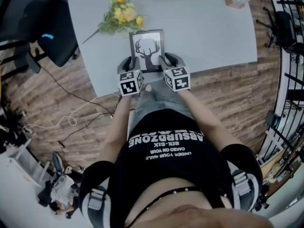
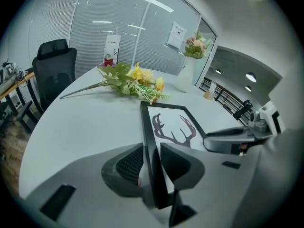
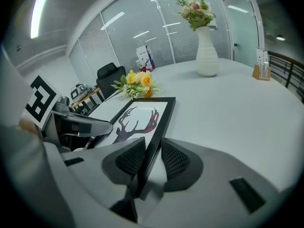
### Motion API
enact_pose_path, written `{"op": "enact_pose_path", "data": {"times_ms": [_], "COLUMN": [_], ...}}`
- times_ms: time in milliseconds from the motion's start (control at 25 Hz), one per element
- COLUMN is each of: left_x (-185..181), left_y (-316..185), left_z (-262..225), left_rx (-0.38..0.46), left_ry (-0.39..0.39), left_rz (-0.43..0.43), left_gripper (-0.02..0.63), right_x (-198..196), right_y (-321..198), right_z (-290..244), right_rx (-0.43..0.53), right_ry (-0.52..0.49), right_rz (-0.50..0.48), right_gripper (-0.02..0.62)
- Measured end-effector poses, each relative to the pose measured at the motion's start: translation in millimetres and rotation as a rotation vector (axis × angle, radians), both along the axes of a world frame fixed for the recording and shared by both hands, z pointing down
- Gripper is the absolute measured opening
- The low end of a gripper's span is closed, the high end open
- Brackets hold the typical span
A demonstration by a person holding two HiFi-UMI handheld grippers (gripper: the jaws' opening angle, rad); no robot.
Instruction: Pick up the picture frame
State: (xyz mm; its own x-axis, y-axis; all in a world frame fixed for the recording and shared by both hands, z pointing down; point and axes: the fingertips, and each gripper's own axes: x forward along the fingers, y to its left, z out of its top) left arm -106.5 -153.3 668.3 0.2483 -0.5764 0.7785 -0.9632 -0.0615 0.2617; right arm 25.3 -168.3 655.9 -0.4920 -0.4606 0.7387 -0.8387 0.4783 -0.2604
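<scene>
The picture frame (image 1: pixel 147 51) lies flat on the gray bench (image 1: pixel 204 27), close to my edge. Its long side points away from me, toward the yellow flowers (image 1: pixel 121 15). It has a thin black rim around a white picture of a dark deer with antlers. My left tongs (image 2: pixel 153 160) pinch its left rim between ridged black pads. My right tongs (image 3: pixel 151 158) pinch its right rim.

A bunch of yellow flowers (image 1: pixel 121 14) lies flat on the gray desk (image 1: pixel 204 27). A white vase (image 3: pixel 207 56) stands farther back. A black chair (image 1: pixel 56 32) sits beside the desk on the wooden floor (image 1: pixel 228 94).
</scene>
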Motion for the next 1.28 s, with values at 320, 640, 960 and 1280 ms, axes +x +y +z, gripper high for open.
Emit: {"op": "enact_pose_path", "data": {"times_ms": [320, 640, 960, 1280], "left_x": [2.5, 3.1, 11.2, 19.0], "left_y": [1.5, 3.2, 8.4, 12.1], "left_z": [-0.9, -7.7, -31.0, -62.9], "left_rx": [-0.035, -0.044, 0.004, 0.071], "left_ry": [0.004, 0.001, 0.005, 0.026], "left_rz": [0.015, 0.02, 0.031, 0.019], "left_gripper": [0.106, 0.106, 0.104, 0.104], "right_x": [2.1, 2.4, 11.1, 20.1], "right_y": [2.0, 4.5, 10.6, 13.2], "right_z": [-0.7, -12.1, -31.2, -67.6], "right_rx": [-0.023, -0.006, 0.022, 0.089], "right_ry": [-0.001, 0.007, -0.008, -0.026], "right_rz": [0.04, 0.06, 0.084, 0.108], "right_gripper": [0.107, 0.101, 0.1, 0.097]}}
